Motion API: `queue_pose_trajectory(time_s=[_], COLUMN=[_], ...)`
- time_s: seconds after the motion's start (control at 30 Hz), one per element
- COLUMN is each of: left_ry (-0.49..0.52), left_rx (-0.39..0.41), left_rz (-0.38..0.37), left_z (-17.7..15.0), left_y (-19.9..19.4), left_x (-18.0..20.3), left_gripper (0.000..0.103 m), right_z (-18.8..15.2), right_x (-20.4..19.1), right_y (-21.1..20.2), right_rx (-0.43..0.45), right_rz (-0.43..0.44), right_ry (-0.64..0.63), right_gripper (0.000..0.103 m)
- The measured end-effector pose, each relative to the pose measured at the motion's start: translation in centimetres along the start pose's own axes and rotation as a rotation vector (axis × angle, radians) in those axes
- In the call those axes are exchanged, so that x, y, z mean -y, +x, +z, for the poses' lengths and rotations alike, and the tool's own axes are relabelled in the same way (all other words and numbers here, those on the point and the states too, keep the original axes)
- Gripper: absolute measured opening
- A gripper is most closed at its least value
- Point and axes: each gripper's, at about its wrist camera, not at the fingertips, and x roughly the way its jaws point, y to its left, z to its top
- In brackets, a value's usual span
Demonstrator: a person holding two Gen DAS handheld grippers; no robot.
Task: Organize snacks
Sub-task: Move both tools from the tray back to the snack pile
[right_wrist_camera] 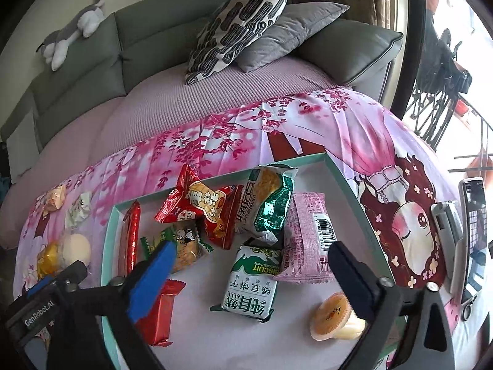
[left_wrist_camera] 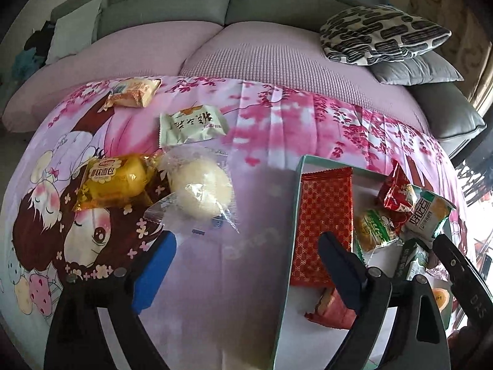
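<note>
A shallow teal-rimmed box (left_wrist_camera: 295,215) (right_wrist_camera: 106,246) lies on the pink cartoon cloth and holds several snack packs. Among them are a green biscuit pack (right_wrist_camera: 251,286), a pink pack (right_wrist_camera: 308,240), a red pack (right_wrist_camera: 200,203) and an orange jelly cup (right_wrist_camera: 334,317). My right gripper (right_wrist_camera: 251,249) hangs open over the box, its pads touching nothing. Left of the box lie a clear-wrapped white bun (left_wrist_camera: 200,191), a yellow bread pack (left_wrist_camera: 114,182), a pale green pack (left_wrist_camera: 192,125) and an orange pack (left_wrist_camera: 132,92). My left gripper (left_wrist_camera: 246,243) is open and empty above bare cloth, between the bun and the box.
A patterned pillow (left_wrist_camera: 382,30) and a grey pillow (left_wrist_camera: 416,67) lie on the sofa behind the cloth. A phone on a stand (right_wrist_camera: 471,231) sits at the right end. A plush toy (right_wrist_camera: 71,30) rests on the sofa back.
</note>
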Motion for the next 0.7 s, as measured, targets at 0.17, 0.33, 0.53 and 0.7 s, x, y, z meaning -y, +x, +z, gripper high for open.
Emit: queue_pose_trajectory(time_s=[0.17,0.33,0.53,0.7], left_ry=[-0.017,-0.014,-0.023,-0.091], left_rx=[-0.004,-0.024,-0.052,-0.034], left_rz=[-0.006,-0.003,0.018,0.114], left_z=[0.1,0.0,0.3,1.2], left_y=[0.0,-0.1,-0.5,-1.4], left_x=[-0.5,-1.1,-3.5,-8.5], left_gripper=[0.095,0.097,0.098,0.097], right_z=[0.0,-0.1,-0.5,-1.5], right_x=[-0.2,-1.2,-4.1,-7.7], right_y=[0.0,-0.3,-1.1,-1.5], right_rx=[-0.003,0.007,0.025,0.02], right_rz=[0.01,0.013,0.061,0.136], right_ry=[-0.004,-0.02,-0.064,-0.107], right_gripper=[0.103,0.103,0.103,0.103])
